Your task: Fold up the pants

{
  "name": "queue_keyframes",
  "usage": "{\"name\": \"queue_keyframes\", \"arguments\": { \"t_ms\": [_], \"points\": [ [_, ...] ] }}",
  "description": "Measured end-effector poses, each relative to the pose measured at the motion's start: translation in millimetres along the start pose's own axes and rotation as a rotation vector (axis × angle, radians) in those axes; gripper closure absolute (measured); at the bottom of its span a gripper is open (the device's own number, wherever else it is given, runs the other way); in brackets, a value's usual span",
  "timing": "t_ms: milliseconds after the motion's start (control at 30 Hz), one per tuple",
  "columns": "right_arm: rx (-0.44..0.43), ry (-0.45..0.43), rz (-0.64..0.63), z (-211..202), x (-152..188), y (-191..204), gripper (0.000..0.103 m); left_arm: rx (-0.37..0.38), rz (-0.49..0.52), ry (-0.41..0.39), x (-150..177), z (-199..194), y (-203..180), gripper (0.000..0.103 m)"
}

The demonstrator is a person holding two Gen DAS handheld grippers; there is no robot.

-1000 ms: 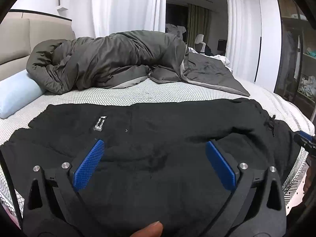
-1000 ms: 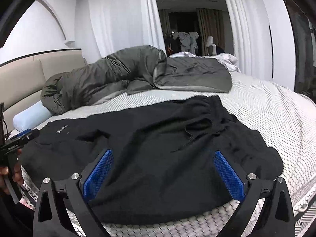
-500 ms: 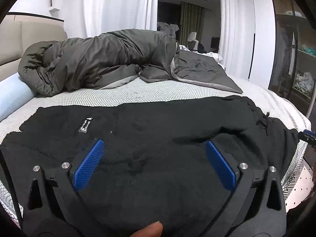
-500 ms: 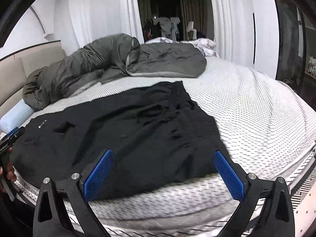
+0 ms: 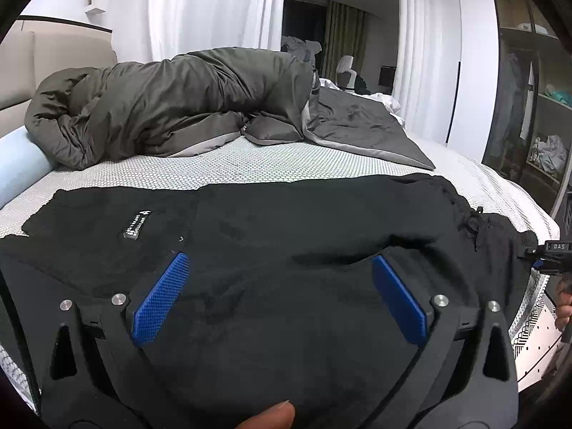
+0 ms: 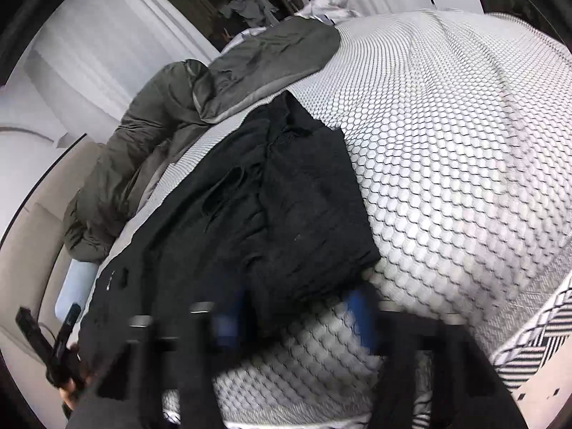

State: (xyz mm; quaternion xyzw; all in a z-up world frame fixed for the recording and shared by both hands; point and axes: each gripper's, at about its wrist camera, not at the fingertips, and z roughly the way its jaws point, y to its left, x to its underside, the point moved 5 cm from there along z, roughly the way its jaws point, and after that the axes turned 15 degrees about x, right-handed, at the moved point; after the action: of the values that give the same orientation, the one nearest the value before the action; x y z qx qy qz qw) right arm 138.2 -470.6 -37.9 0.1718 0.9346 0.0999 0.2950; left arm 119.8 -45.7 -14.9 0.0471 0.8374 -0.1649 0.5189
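Pants (image 5: 286,236), one black pair, on one bed (image 5: 221,168).

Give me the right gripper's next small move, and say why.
Probably finish the pinch on the near corner of the black fleece pants. The right gripper has just been closing with that corner between its blue pads, but blur hides whether they grip. The left gripper hangs open over the pants.
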Motion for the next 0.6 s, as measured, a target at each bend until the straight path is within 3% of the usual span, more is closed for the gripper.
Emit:
{"name": "queue_keyframes", "arguments": {
  "t_ms": [33,100,233,300,433,467,500,600],
  "points": [
    [-0.012,0.009,-0.009,-1,1,6,0.084,-0.007,0.000,0.000,0,-1,2,0.001],
    [0.046,-0.026,-0.096,-11,4,15,0.089,-0.024,-0.003,0.002,1,-6,7,0.001],
    [0.145,-0.048,-0.090,-29,19,-22,0.088,-0.082,-0.034,0.012,7,-23,32,0.001],
    [0.172,-0.013,-0.048,-24,26,-43,0.086,-0.123,-0.066,0.026,12,-35,50,0.001],
    [0.122,-0.040,-0.011,-34,29,-42,0.068,-0.208,-0.204,0.054,26,-70,100,0.001],
    [0.111,-0.052,-0.012,-38,30,-42,0.057,-0.229,-0.243,0.049,28,-84,115,0.001],
    [0.096,-0.062,-0.009,-43,32,-44,0.052,-0.254,-0.274,0.039,29,-98,130,0.001],
    [0.084,-0.067,-0.010,-48,40,-53,0.052,-0.364,-0.338,0.017,32,-138,176,0.001]
  ]
}}
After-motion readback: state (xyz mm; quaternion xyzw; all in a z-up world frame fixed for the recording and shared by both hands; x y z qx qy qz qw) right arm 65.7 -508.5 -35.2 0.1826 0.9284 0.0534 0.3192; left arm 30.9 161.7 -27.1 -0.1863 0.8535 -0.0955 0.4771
